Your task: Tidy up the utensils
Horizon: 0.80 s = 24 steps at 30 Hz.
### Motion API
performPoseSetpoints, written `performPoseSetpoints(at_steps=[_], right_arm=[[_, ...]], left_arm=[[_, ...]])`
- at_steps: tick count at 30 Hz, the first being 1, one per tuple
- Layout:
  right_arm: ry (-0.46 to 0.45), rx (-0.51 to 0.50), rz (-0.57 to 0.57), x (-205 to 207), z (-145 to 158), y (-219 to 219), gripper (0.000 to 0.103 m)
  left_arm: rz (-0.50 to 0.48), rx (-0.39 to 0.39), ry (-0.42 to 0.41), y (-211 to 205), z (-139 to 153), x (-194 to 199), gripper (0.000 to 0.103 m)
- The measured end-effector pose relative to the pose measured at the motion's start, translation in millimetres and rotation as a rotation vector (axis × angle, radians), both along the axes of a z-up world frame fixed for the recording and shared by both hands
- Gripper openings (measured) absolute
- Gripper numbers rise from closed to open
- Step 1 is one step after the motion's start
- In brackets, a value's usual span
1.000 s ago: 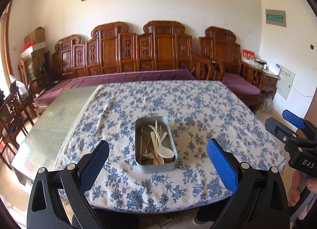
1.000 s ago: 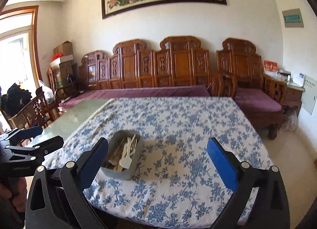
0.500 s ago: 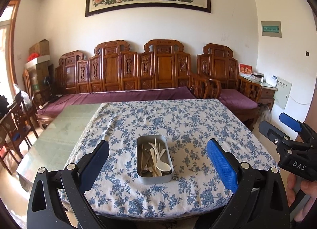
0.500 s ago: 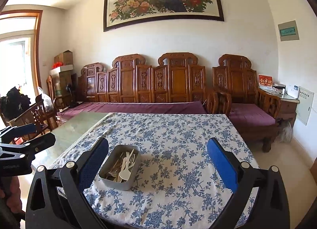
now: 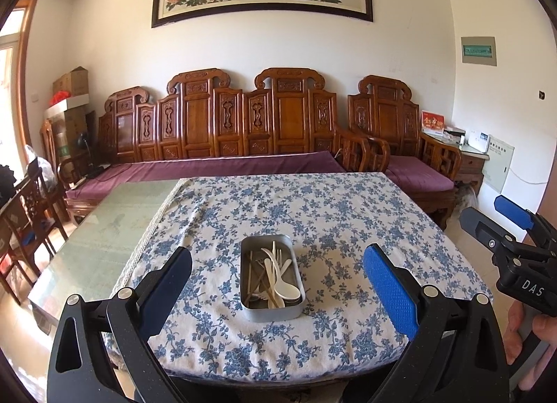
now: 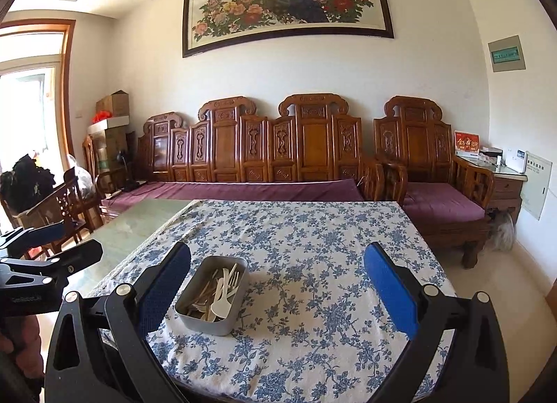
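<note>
The metal tin (image 5: pixel 272 277) with the utensils (image 5: pixel 275 279) stands on the worktop (image 5: pixel 330 215) near its front edge. Both grippers, left (image 5: pixel 276 284) and right (image 6: pixel 276 286), have jaws apart, holding nothing. A careless reach could push the tin off this edge.

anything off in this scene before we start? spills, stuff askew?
No spills or damage. Two oddities: the utensils lie jumbled in the metal tin, spoons, forks and chopsticks crossing each other, and the floral tablecloth covers only part of the table, leaving the glass top bare on the left. Both grippers are open and empty.
</note>
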State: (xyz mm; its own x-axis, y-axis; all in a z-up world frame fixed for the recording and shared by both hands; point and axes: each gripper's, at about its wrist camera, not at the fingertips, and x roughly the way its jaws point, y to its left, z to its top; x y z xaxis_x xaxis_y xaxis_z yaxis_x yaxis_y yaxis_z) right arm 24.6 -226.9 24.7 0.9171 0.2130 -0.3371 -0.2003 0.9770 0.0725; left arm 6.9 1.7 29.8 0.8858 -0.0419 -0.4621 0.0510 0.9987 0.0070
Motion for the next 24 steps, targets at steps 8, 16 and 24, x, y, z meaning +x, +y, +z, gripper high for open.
performPoseSetpoints(at_steps=[8,16,24], right_arm=[[0.000,-0.004,-0.003,-1.4,1.9,3.6,0.100],[-0.001,-0.004,-0.002,-1.5,1.6,3.9,0.100],[-0.002,-0.004,-0.002,-1.7,1.5,3.6,0.100]], left_arm=[[0.005,-0.001,-0.003,1.8,-1.0,-0.8,0.095],[0.005,0.000,-0.004,1.9,-0.6,-0.9,0.095],[0.008,0.000,-0.010,2.2,1.0,-1.0,0.095]])
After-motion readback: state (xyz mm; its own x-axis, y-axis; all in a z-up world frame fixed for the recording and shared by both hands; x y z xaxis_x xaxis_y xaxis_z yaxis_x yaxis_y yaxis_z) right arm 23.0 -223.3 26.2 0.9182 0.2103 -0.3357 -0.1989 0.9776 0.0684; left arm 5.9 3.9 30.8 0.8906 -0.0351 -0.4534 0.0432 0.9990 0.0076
